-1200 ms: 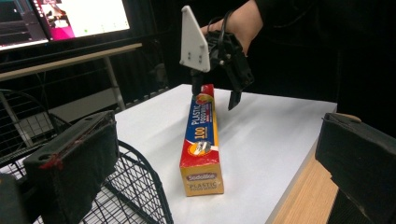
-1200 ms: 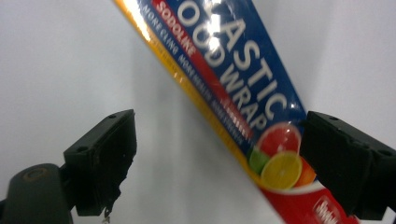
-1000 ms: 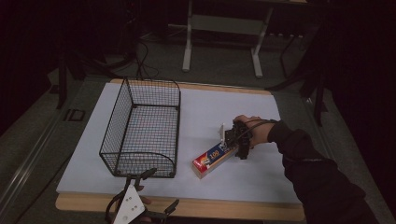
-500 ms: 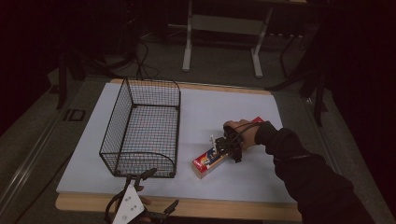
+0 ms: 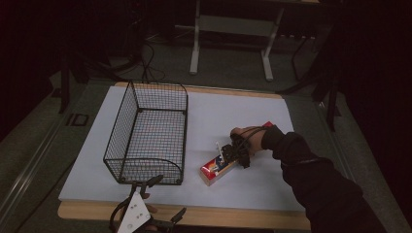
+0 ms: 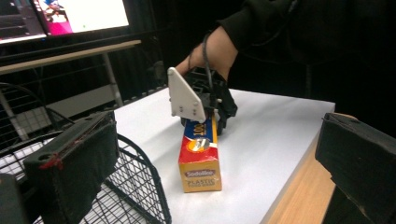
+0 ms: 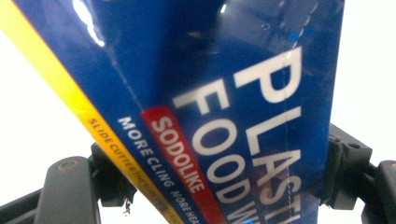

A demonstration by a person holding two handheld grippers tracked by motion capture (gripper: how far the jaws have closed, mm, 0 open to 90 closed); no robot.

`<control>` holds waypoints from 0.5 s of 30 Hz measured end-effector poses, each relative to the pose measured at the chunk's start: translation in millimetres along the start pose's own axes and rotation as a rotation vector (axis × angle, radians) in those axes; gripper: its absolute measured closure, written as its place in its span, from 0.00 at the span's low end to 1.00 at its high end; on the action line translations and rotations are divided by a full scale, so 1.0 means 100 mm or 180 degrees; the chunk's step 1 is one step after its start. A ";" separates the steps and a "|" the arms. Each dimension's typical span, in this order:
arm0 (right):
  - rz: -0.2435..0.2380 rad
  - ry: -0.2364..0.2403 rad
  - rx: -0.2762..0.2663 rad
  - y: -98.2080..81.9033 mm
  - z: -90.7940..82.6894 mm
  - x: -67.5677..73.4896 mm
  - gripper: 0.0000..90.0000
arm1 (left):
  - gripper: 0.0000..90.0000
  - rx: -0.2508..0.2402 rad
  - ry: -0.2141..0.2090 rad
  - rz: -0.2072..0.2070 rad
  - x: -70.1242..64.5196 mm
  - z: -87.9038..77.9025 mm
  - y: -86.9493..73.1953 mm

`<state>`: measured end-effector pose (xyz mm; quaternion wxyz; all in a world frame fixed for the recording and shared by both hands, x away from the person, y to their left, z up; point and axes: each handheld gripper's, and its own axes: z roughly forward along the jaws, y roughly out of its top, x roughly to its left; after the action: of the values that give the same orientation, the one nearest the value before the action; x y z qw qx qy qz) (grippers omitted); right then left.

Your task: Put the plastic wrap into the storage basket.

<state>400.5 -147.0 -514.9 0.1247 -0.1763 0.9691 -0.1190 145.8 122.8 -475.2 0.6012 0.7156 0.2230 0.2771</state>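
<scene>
The plastic food wrap box (image 5: 217, 168) lies on the white tabletop (image 5: 233, 116), at 3 o'clock from the wire basket (image 5: 148, 132). From above, the right hand-held gripper (image 5: 232, 156) covers its far end; the right gripper view shows jaws, just closing, pressed on both sides. The left hand-held gripper (image 5: 156, 206) rests released at the near edge.

We note a dim high view: the room behind is nearly black, and the white rectangular tabletop (image 5: 252, 121) is the brightest area, evenly lit with faint shadows. In the left gripper view the near black jaws are soft, and a bright monitor screen (image 6: 79, 14) glows top left. In the right gripper view the blue glossy cardboard food-wrap box (image 7: 224, 93) shows glare streaks and slight blur; the background is blown out white.
</scene>
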 end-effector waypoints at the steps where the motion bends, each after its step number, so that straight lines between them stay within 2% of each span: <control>1: -0.0004 0.0019 0.0007 0.00 0.00 -0.01 0.27 | 0.00 0.0000 0.0000 0.0000 0.00 0.00 0.00; 5: -0.0009 0.0107 0.0040 0.00 -0.04 -0.03 0.32 | 0.00 0.0005 0.0007 0.0020 -0.01 0.00 0.00; 8: -0.0065 0.0083 0.0074 -0.01 -0.08 -0.01 0.34 | 0.00 0.0005 0.0004 0.0009 0.00 0.00 0.00; 15: 0.0046 0.0194 0.0020 -0.02 -0.15 0.00 0.38 | 0.00 0.0004 0.0003 0.0017 0.00 0.00 0.00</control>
<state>396.9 -145.8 -500.6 0.0966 -0.1652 0.9733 -0.1265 145.9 122.3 -475.3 0.5999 0.7164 0.2216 0.2789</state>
